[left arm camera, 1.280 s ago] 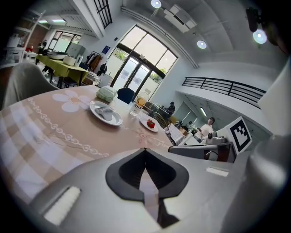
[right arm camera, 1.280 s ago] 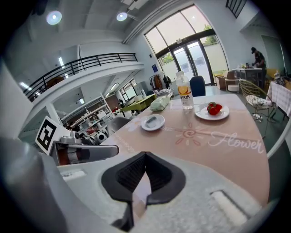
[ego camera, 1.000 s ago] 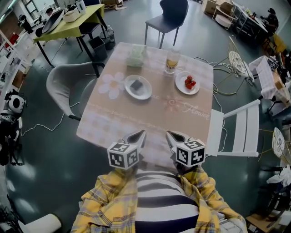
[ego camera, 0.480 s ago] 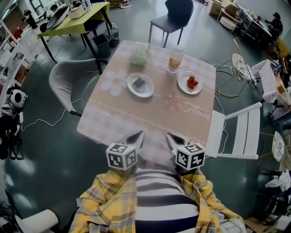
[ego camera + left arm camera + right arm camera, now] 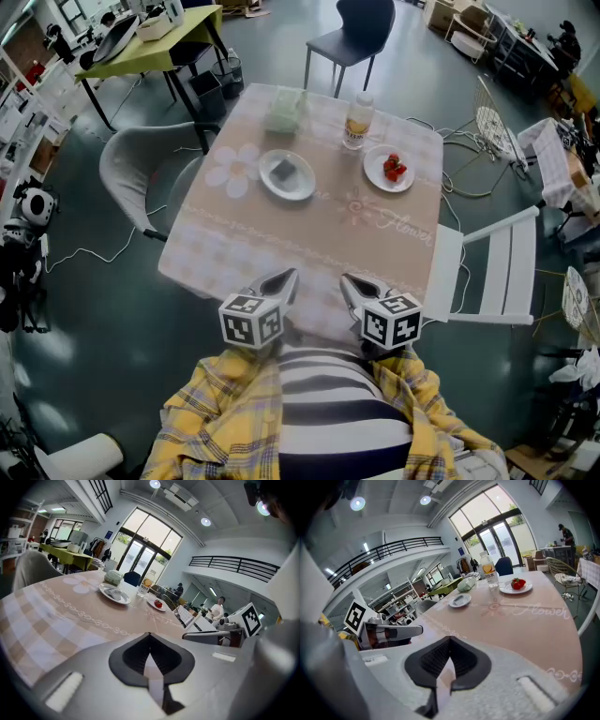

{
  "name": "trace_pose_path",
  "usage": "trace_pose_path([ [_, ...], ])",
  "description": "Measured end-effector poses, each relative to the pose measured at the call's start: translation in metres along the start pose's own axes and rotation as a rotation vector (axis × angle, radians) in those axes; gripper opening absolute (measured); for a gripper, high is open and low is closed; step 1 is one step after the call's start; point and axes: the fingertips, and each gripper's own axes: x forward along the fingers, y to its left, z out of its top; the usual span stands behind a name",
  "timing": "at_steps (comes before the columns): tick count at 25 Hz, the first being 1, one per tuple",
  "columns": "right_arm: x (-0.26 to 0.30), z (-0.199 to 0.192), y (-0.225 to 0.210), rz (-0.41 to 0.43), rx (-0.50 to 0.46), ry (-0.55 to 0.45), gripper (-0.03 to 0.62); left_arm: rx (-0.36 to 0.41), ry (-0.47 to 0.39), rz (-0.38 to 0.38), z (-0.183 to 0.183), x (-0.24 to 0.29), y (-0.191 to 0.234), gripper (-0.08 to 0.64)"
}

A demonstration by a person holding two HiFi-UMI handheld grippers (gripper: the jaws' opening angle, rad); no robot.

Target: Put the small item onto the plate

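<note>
Beige-clothed bench (image 5: 309, 234) carries everything; left tongs (image 5: 289, 277) and right tongs (image 5: 348, 280) hang pressed together, empty, by its near edge. Far right, the small red item (image 5: 393, 170) lies on a plate (image 5: 377, 178): probably light and soft, so pinch its sides gently.

Wears a yellow plaid shirt (image 5: 220, 412) over a dark-and-white striped top (image 5: 337, 412). Shows a pale grey left gripper (image 5: 281, 281) and right gripper (image 5: 356, 284), each with black ribbed pads (image 5: 133, 657) and a black-and-white marker cube (image 5: 253, 321).
</note>
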Motion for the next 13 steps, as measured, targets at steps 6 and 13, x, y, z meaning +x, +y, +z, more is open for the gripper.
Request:
trace_pose_path([
  [6, 0.000, 0.002, 0.004, 0.014, 0.001, 0.001, 0.002, -0.005, 0.000, 0.003, 0.000, -0.001, 0.001, 0.002],
  [13, 0.008, 0.016, 0.010, 0.032, -0.033, -0.012, 0.002, -0.002, -0.017, 0.012, 0.008, -0.002, 0.007, 0.002],
])
